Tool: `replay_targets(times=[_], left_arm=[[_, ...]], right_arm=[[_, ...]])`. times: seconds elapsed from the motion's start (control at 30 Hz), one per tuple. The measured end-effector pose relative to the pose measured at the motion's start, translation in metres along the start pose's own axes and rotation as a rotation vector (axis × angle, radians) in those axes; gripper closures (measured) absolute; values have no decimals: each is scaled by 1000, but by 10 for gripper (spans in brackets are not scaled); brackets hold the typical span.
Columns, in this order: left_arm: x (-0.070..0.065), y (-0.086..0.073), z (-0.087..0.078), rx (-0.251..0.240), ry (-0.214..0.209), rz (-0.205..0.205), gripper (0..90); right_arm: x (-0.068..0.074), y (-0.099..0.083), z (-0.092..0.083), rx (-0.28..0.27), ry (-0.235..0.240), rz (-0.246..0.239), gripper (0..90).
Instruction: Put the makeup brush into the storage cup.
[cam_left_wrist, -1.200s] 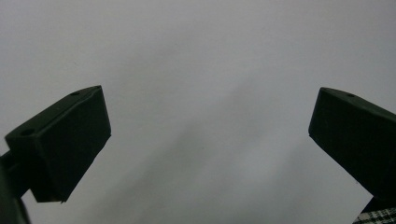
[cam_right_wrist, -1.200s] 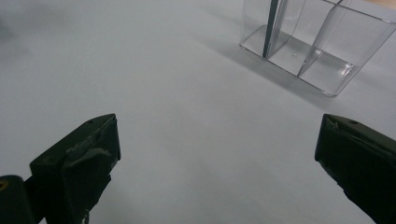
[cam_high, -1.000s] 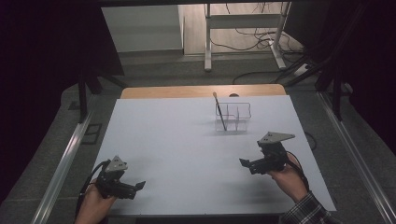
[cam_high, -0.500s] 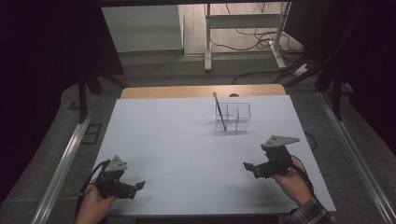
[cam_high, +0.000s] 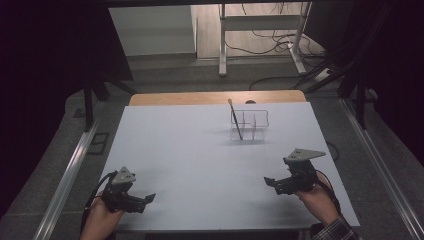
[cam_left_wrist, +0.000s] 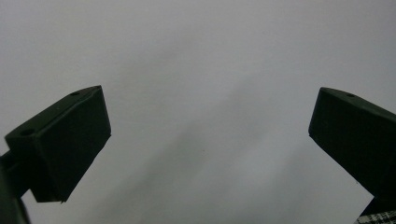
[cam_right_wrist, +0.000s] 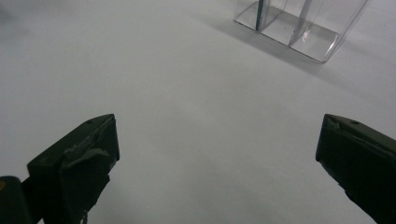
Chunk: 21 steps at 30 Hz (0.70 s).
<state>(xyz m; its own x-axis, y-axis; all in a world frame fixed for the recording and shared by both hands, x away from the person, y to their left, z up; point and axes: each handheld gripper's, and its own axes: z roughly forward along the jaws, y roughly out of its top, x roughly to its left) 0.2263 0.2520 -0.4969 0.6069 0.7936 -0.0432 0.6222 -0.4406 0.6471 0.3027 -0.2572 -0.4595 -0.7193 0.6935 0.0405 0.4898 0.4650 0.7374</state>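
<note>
Fingers (cam_right_wrist: 74, 163) of the right gripper (cam_high: 272, 181) are spread wide and empty; the left gripper (cam_high: 148, 198) likewise. The right gripper has drawn back from the clear organizer (cam_high: 250, 125), now well apart. A pen (cam_high: 235, 119) stands in its leftmost compartment, suggesting placement complete.

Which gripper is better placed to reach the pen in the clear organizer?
Right, probably. The right gripper is open, nearer the clear organizer holding the pen, and its own view faces the organizer. The left gripper, also open, sits at the opposite near corner.
</note>
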Motion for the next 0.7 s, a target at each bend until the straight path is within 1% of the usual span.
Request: replay_targets(times=[0.43, 0.7], left_arm=[[0, 0, -1, -13, 4, -3, 0], [0, 0, -1, -7, 4, 2, 0]], right_arm=[[-2, -11, -9, 7, -16, 7, 0], [-3, -17, -14, 10, -27, 19, 0]])
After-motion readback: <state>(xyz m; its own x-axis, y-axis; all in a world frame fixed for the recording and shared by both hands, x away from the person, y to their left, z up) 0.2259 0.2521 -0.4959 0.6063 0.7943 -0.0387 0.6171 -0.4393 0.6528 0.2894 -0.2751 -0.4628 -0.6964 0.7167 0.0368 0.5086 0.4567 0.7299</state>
